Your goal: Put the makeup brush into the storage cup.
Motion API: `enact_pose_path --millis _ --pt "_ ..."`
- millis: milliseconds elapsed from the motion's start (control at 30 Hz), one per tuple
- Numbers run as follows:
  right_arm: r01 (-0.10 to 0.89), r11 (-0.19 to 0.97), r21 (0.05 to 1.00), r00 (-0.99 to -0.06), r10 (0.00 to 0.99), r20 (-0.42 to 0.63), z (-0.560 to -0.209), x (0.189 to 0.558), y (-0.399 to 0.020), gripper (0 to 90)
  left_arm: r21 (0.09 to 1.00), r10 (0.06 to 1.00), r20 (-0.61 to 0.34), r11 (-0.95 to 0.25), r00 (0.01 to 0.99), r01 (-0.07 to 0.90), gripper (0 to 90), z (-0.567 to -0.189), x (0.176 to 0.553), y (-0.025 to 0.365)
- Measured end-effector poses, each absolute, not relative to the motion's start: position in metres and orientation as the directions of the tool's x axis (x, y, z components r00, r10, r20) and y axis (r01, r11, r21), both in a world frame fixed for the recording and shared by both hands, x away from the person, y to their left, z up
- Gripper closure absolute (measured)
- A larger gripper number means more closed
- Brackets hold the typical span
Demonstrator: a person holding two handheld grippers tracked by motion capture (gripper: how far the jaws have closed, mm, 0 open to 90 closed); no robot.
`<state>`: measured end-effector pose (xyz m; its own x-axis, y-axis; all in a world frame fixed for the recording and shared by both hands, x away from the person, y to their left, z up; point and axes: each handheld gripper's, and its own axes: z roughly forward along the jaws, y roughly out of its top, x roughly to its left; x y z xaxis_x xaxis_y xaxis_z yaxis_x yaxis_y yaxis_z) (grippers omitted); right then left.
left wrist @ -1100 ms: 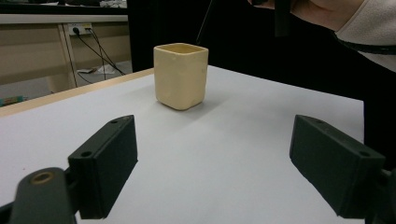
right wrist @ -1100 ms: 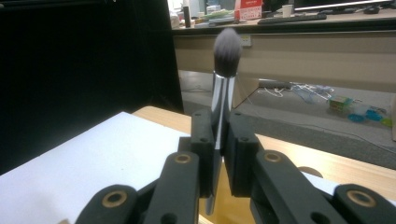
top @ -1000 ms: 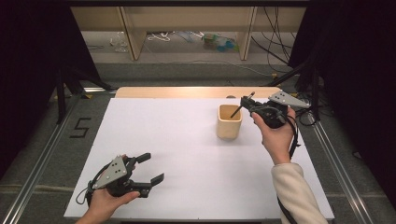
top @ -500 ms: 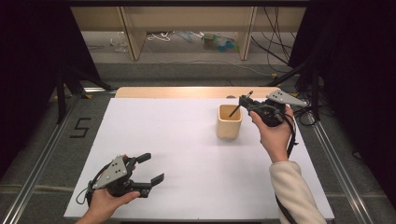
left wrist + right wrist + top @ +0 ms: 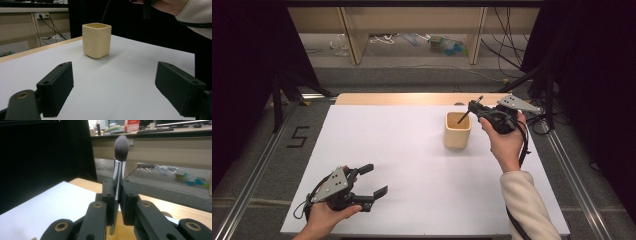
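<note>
Both tools level: right tool [image 5: 473, 107] over cup [image 5: 457, 131].

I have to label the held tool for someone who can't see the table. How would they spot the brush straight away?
Start at the white table top and find the cream square cup near its far right. Just above the cup, the right gripper is clamped on a makeup brush. It has a shiny silver ferrule and a dark, rounded tuft of bristles, and its thin dark handle slants down into the cup.

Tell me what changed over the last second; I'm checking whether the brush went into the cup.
Nothing visibly changed. The right gripper stays shut on the makeup brush, held over the cream cup, handle end at its rim. The left gripper stays open, low on the white table.
</note>
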<state>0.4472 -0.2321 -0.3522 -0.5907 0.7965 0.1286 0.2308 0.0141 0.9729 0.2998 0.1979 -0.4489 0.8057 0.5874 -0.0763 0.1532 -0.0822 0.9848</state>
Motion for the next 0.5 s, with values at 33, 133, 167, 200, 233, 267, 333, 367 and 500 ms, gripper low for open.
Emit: enact_pose_path --millis 33,133,167,200,233,267,333,367,500 --pt "0.232 0.015 0.973 -0.589 0.798 0.128 -0.3525 0.4477 -0.2320 83.8 0.985 0.588 -0.076 -0.083 0.806 0.153 15.0 -0.4489 0.2998 0.1980" --pt "0.243 0.029 0.970 -0.586 0.801 0.122 -0.3522 0.4480 -0.2325 83.7 0.985 0.588 -0.077 -0.081 0.805 0.153 15.0 -0.4487 0.2998 0.1980" --pt "0.243 0.031 0.970 -0.587 0.801 0.122 -0.3522 0.4482 -0.2323 83.8 0.985 0.588 -0.077 -0.080 0.805 0.153 15.0 -0.4487 0.2998 0.1980" --pt "0.242 0.031 0.970 -0.586 0.801 0.121 -0.3522 0.4483 -0.2322 83.8 0.985 0.588 -0.076 -0.081 0.805 0.153 15.0 -0.4488 0.2998 0.1980" --pt "0.243 0.030 0.970 -0.586 0.801 0.122 -0.3522 0.4486 -0.2323 83.7 0.985 0.588 -0.076 -0.082 0.805 0.152 15.0 -0.4488 0.2998 0.1980" --pt "0.243 0.030 0.970 -0.586 0.801 0.122 -0.3522 0.4487 -0.2323 83.8 0.985 0.588 -0.075 -0.082 0.805 0.152 15.0 -0.4488 0.2997 0.1980" --pt "0.241 0.030 0.970 -0.586 0.801 0.120 -0.3521 0.4491 -0.2324 83.7 0.985 0.588 -0.076 -0.082 0.805 0.152 15.0 -0.4488 0.2998 0.1980" --pt "0.246 0.026 0.969 -0.585 0.801 0.127 -0.3519 0.4491 -0.2322 83.8 0.985 0.588 -0.075 -0.082 0.806 0.152 15.0 -0.4488 0.2998 0.1980" --pt "0.234 0.026 0.972 -0.586 0.802 0.119 -0.3529 0.4509 -0.2316 83.8 0.985 0.588 -0.076 -0.082 0.805 0.153 15.0 -0.4488 0.2998 0.1980"
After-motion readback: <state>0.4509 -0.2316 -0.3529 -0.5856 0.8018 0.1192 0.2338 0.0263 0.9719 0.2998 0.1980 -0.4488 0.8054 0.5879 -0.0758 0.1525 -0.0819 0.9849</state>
